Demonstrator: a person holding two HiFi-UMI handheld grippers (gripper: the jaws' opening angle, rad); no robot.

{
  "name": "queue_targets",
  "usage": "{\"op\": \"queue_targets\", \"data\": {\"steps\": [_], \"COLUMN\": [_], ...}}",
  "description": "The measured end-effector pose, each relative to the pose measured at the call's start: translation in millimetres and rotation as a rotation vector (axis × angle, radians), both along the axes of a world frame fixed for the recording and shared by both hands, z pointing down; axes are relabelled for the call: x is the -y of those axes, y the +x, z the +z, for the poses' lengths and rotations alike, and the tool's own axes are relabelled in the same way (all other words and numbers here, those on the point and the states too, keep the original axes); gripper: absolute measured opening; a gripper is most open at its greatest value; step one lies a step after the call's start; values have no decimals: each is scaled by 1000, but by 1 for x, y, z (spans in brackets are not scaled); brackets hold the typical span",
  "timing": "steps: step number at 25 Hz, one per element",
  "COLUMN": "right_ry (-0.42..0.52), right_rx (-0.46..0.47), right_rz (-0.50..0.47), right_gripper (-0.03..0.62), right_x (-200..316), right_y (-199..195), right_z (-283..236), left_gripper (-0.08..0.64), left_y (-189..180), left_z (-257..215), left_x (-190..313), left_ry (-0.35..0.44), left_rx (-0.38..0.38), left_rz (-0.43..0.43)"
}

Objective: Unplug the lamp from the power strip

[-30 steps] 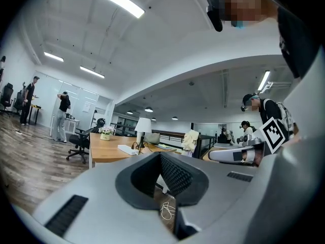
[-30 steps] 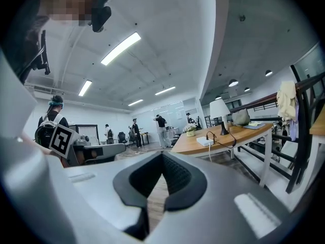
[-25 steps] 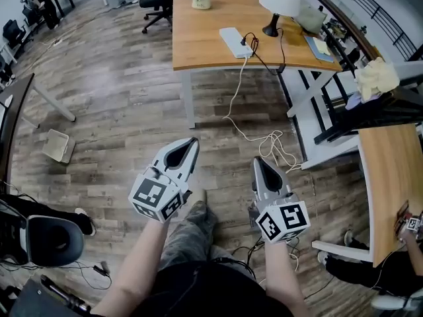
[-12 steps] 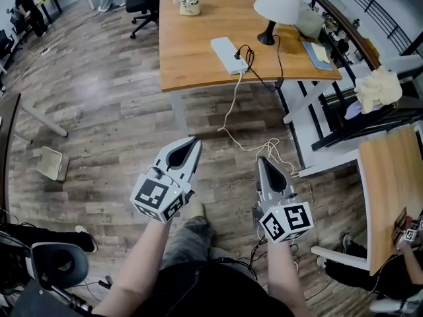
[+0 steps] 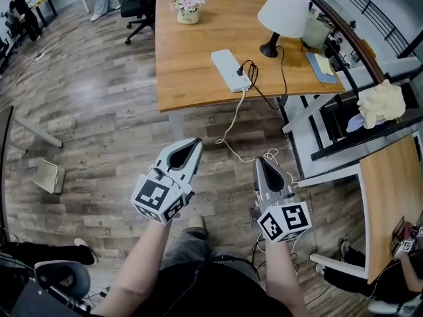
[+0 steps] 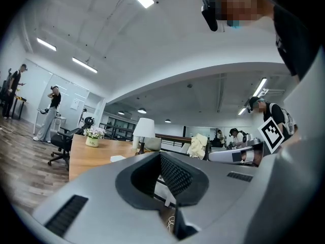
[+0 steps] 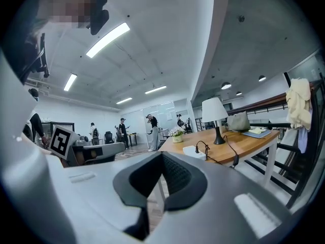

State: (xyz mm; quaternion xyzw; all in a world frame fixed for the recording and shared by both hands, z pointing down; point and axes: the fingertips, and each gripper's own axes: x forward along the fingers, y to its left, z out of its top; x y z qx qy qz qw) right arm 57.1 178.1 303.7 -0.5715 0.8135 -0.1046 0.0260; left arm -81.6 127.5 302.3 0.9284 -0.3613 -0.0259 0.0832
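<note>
On the desk (image 5: 192, 65), lamp (image 5: 283, 12), power strip (image 5: 230, 70)

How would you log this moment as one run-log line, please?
left gripper: jaws shut, empty | right gripper: jaws shut, empty | lamp: plugged into power strip | unplug: not started

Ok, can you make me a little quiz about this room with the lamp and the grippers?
1. True or false: a black plug sits in the white power strip on the wooden table.
2. What stands near the table's far edge, across from the lamp? A) a kettle B) a pot of flowers C) a laptop
3. Fill in: the left gripper and the right gripper are both shut and hold ____.
Key: 1 true; 2 B; 3 nothing.
</note>
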Motion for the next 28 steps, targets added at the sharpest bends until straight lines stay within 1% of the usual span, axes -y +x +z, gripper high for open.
{"op": "queue_targets", "data": {"steps": [13, 21, 28], "right_ry": [-16, -13, -20], "right_rx": [-14, 0, 1], "right_rz": [24, -15, -59], "right_gripper": [8, 8, 8], "right_x": [27, 62, 106], "right_y": [-3, -6, -7], "right_z": [4, 8, 13], "left_gripper": [-5, -5, -5], "left_y": [-4, 2, 7], "left_z": [-2, -4, 3], "left_x": [29, 56, 91], "left_ry": [-1, 10, -8], "left_rx": [-20, -22, -8], "left_rz": [4, -7, -16]}}
